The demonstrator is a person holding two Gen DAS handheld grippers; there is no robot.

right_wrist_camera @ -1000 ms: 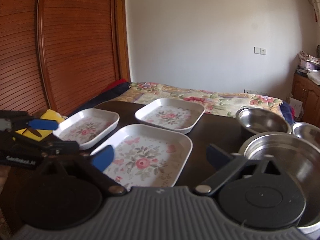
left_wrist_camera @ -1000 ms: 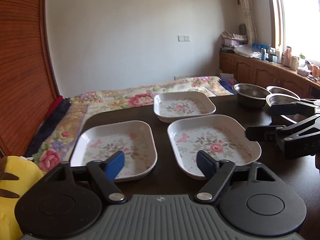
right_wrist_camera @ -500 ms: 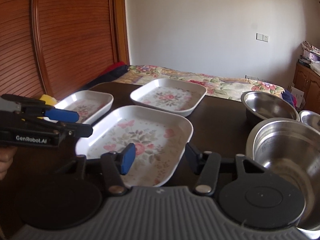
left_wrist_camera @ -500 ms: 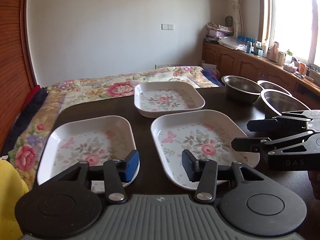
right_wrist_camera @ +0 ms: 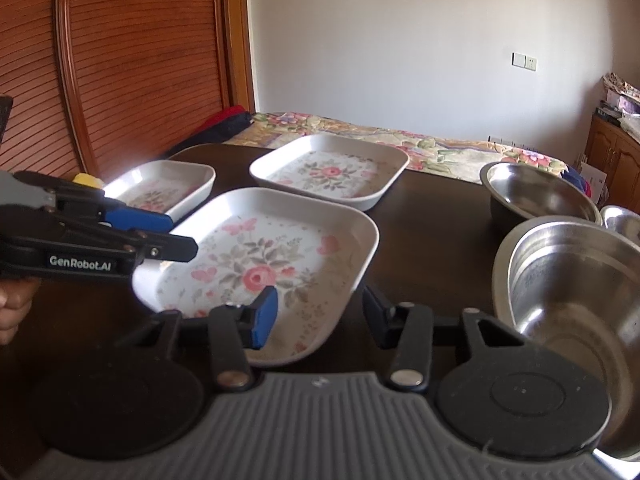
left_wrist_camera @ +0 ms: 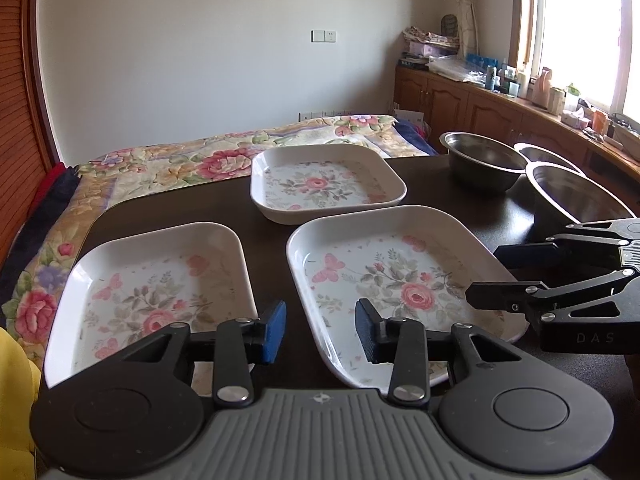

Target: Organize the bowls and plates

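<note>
Over the last second we have narrowed both grippers: the left gripper (left_wrist_camera: 320, 326) and the right gripper (right_wrist_camera: 316, 318) now stand at a modest gap, holding nothing, so no plate has been taken yet. The large white floral rectangular plate (left_wrist_camera: 396, 280) lies at the near edge of the dark wooden table (left_wrist_camera: 260, 216), the left white floral plate (left_wrist_camera: 156, 296) beside it toward the left edge, a third white floral plate (left_wrist_camera: 324, 184) behind. Three steel bowls (right_wrist_camera: 560, 276) crowd the right edge. Open tabletop is scarce; lifting straight up looks safest.
</note>
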